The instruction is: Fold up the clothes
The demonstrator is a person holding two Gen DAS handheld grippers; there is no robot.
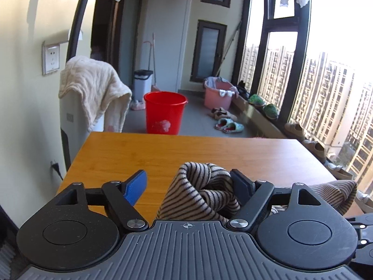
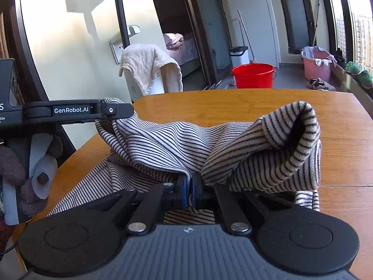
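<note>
1. The striped garment lay bunched on the wooden table, filling the lower middle of the right wrist view, with one rolled end standing up at centre right.
2. The right gripper was closed tight, its jaws pressed together on an edge of the cloth at the bottom centre of that view.
3. The left gripper stood wide open. A hump of the cloth rested against its right finger, lower centre of the left wrist view; the blue pad of the other finger was clear of it. It held nothing.
4. In the right wrist view the left gripper reached in from the left edge, its tip at the cloth's upper left corner, held by a gloved hand.
5. Risk: with only one grip secure, any pull would likely drag the cloth into a tighter bunch rather than flatten it.
6. Risk: the closed jaws may be pinching several layers, which would likely carry a false crease into any fold.
7. Risk: the cloth lay near the table's near edge and could slide off.
</note>
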